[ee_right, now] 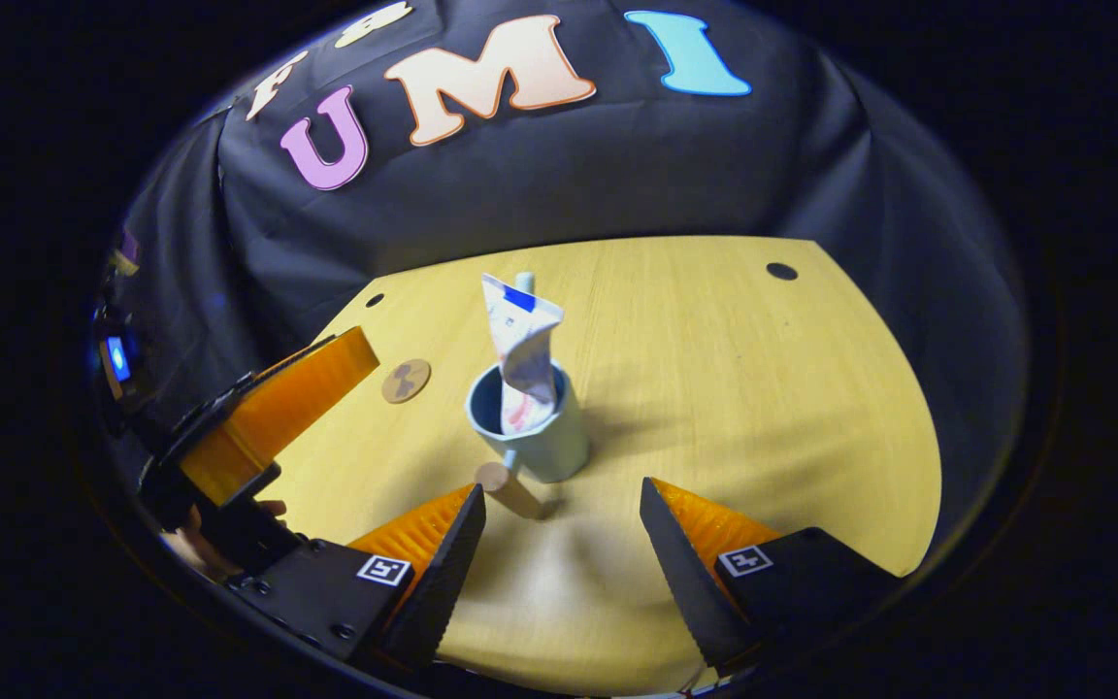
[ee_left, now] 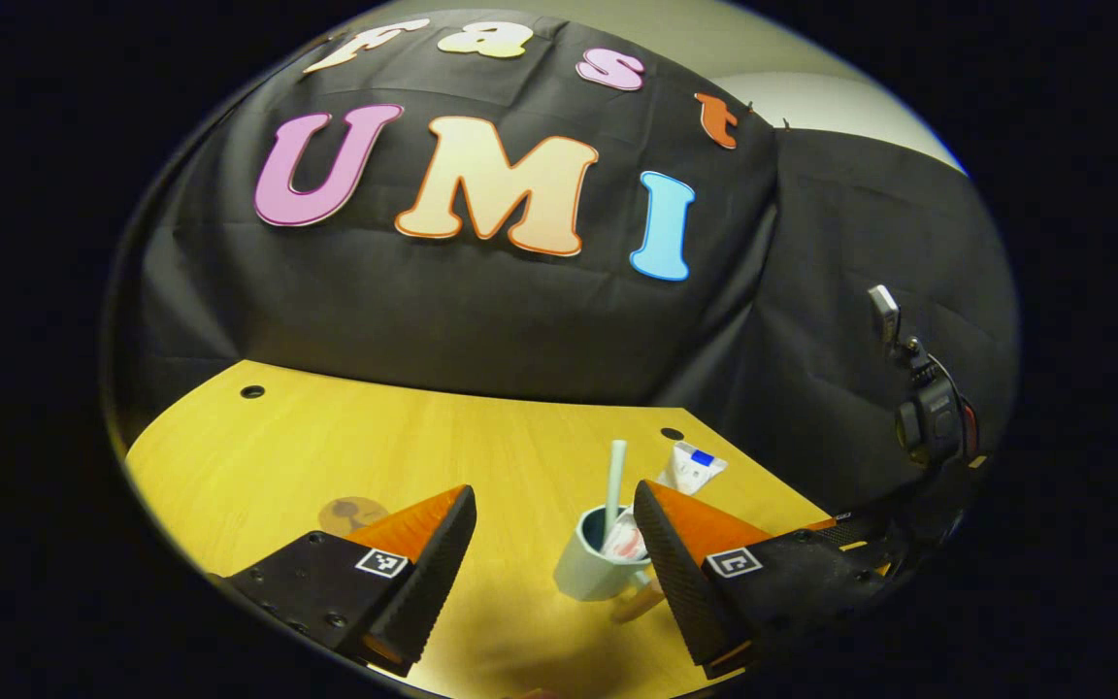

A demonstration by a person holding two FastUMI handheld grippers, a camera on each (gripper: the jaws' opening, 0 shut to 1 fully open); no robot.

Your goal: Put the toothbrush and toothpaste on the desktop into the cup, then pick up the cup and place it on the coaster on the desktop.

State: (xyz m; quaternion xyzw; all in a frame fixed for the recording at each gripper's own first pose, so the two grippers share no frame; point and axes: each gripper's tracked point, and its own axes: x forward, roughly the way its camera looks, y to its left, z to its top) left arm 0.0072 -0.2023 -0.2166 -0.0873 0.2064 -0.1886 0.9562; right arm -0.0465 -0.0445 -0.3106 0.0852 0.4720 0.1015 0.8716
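Fingers [ee_right: 443,553] apart; one cup [ee_right: 535,437], one coaster [ee_right: 407,381].

A pale blue cup [ee_right: 530,427] with a wooden handle stands upright on the wooden desktop [ee_right: 734,388], just ahead of the right gripper [ee_right: 559,544], its handle pointing back toward the fingers. A crumpled white toothpaste tube [ee_right: 520,340] and a pale green toothbrush [ee_left: 614,476] stick up out of it. The round brown coaster [ee_right: 406,381] lies flat, left of the cup, a little apart.

Toothpaste [ee_right: 523,349] and toothbrush [ee_right: 524,282] stand in the cup [ee_right: 540,442].
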